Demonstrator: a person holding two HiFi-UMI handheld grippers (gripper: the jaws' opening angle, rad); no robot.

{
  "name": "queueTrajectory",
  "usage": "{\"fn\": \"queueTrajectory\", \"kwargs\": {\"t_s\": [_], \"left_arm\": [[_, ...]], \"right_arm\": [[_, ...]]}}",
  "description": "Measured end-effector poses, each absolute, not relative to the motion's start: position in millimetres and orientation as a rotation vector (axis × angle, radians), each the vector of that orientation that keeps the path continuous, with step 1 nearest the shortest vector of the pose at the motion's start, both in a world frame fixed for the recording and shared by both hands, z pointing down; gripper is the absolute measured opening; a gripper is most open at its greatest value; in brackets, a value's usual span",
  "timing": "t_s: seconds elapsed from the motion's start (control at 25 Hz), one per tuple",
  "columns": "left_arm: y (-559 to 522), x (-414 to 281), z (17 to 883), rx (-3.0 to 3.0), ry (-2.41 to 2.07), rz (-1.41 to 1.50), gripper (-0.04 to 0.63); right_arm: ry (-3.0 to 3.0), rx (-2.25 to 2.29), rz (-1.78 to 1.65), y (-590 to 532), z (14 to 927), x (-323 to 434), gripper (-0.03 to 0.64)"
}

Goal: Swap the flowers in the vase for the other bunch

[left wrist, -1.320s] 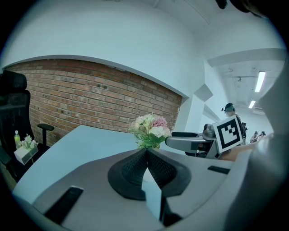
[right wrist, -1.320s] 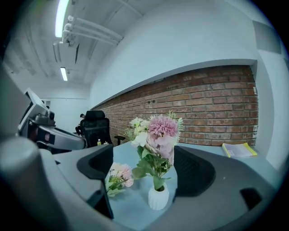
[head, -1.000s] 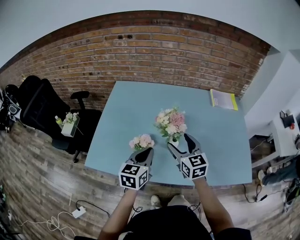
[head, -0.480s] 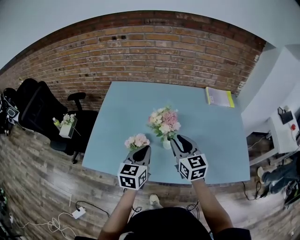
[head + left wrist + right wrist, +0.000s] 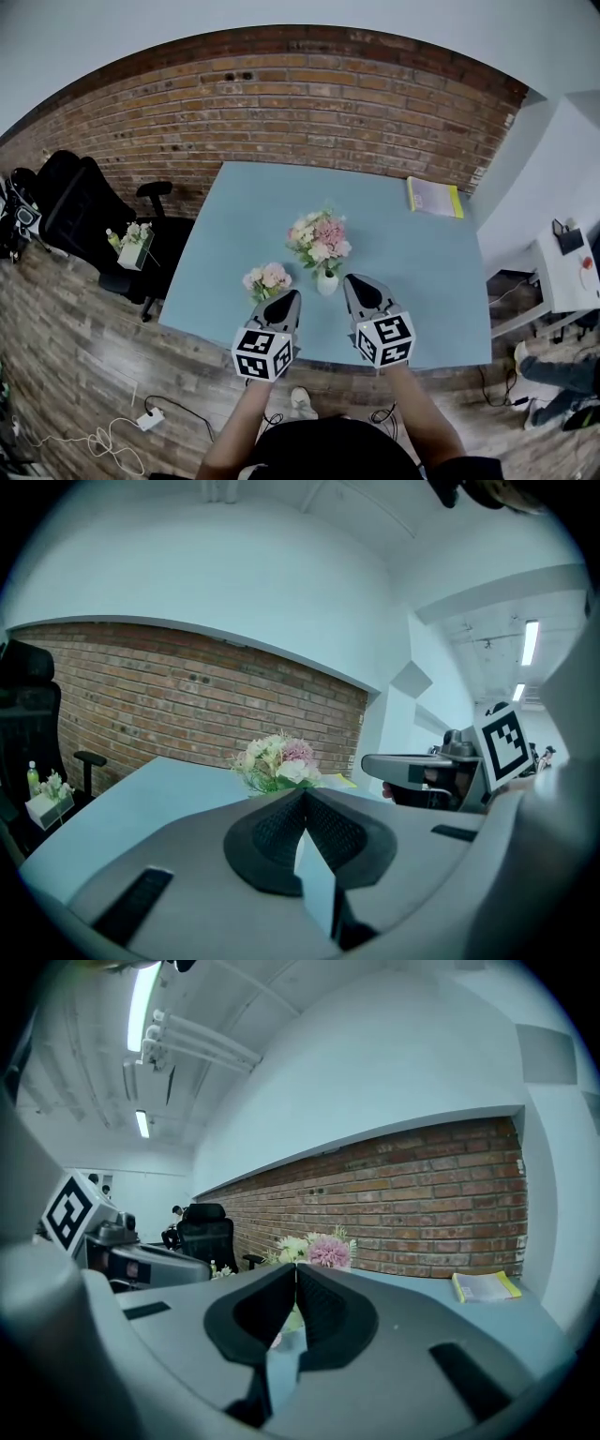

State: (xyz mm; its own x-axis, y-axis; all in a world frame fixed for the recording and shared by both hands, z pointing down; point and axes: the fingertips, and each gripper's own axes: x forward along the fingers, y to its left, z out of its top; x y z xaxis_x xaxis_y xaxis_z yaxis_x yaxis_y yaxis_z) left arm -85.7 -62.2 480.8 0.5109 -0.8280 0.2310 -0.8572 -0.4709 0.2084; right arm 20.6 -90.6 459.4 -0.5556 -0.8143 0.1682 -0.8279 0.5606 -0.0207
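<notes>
Vase (image 5: pixel 326 282), small and white, is shown standing upright on the blue table (image 5: pixel 422 281), in its near half and about midway between the left and right edges. A bouquet (image 5: pixel 318 241) of pink and cream flowers is carried in it. The other bunch (image 5: pixel 266 278), mostly pink, is seen lying on the table just left of the vase and apart from it, toward the near left corner. The left gripper (image 5: pixel 292 295) is pointed in over the near edge, its tips just beside that bunch. Its jaws are pressed together with nothing between them, and contact with the bunch cannot be told. The right gripper (image 5: pixel 352 278) is held just right of the vase. Its jaws have just been closing and are now met at the tips, with nothing gripped. A yellow book (image 5: pixel 432 197) is laid at the far right corner. A brick wall (image 5: pixel 281 103) is seen beyond the far edge, and a black office chair (image 5: pixel 80 216) off the left edge.
</notes>
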Motion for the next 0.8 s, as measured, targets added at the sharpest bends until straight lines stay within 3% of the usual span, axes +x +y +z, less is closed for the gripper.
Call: {"fn": "queueTrajectory", "kwargs": {"t_s": [0.8], "left_arm": [[-4.4,-53.1,459.7,2.468,-1.531,0.111,0.009]], "right_arm": [[-2.749,1.285,0.092,-24.4,443.2,47.5,0.014]]}}
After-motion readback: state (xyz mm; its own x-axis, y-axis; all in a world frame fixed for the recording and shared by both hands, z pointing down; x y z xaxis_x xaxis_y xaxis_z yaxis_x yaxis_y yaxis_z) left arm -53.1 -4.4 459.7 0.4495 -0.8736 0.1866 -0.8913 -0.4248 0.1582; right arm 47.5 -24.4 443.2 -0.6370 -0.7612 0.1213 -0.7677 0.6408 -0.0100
